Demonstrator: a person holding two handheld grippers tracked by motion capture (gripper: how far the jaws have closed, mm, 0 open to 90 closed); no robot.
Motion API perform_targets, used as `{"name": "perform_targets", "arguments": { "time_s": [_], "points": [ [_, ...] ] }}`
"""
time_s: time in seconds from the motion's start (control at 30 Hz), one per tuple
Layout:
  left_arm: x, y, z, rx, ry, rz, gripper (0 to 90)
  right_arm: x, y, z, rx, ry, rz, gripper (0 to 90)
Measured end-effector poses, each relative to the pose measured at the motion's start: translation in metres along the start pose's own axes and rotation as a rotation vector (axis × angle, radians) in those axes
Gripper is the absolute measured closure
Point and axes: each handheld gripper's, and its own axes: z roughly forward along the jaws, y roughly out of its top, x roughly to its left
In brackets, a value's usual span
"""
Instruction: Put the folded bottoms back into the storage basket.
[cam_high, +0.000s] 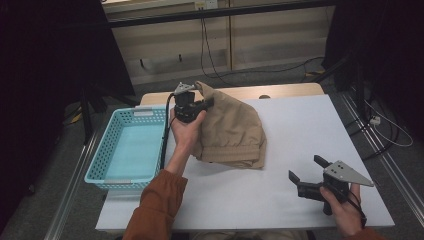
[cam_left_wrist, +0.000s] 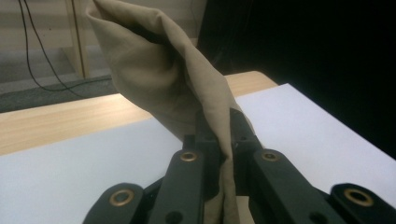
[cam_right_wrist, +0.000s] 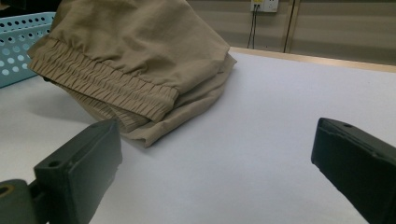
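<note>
Two grippers are in my hands, and the one doing the work is my left gripper (cam_high: 206, 103), its black jaws clamped tight on a corner of the folded tan cloth garment (cam_high: 231, 131). In the left gripper view that corner (cam_left_wrist: 163, 70) stands up from between the jaws as a soft, creased peak, thin enough that the jaws sit nearly together on it. From the pinch, the rest of the garment falls away below and toward my right hand's side, its bulk resting on the white table top (cam_high: 300, 130), with the long axis running from the lifted far corner down to the near hem. The pale blue perforated plastic basket (cam_high: 102, 150) sits just beside my left hand, on the side opposite the cloth, so I judge the coming move is a carry across toward it; my left hand is by far the nearer one.

My right gripper (cam_high: 309, 176) waits well apart at the near right of the table, jaws spread wide with nothing between them. Ahead of it in the right gripper view lies the garment's gathered, ribbed elastic band (cam_right_wrist: 105, 86), stacked in layers over smoother woven fabric. The cloth looks limp and matte, likely to sag and unfold if lifted by a single corner.
</note>
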Motion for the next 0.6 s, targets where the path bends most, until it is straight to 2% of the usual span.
{"name": "perform_targets", "arguments": {
  "time_s": [0.17,0.4,0.6],
  "points": [
    [-0.003,0.009,-0.007,-0.020,-0.018,0.012,86.3,0.000,0.000,0.000,0.000,0.000,0.000,1.9],
    [-0.005,0.016,-0.013,-0.026,-0.013,0.025,86.3,0.000,0.000,0.000,-0.001,0.001,-0.001,1.9],
    [-0.007,0.022,-0.019,-0.042,-0.027,0.029,86.4,0.000,0.000,0.000,0.000,0.001,0.000,1.9]
  ]
}}
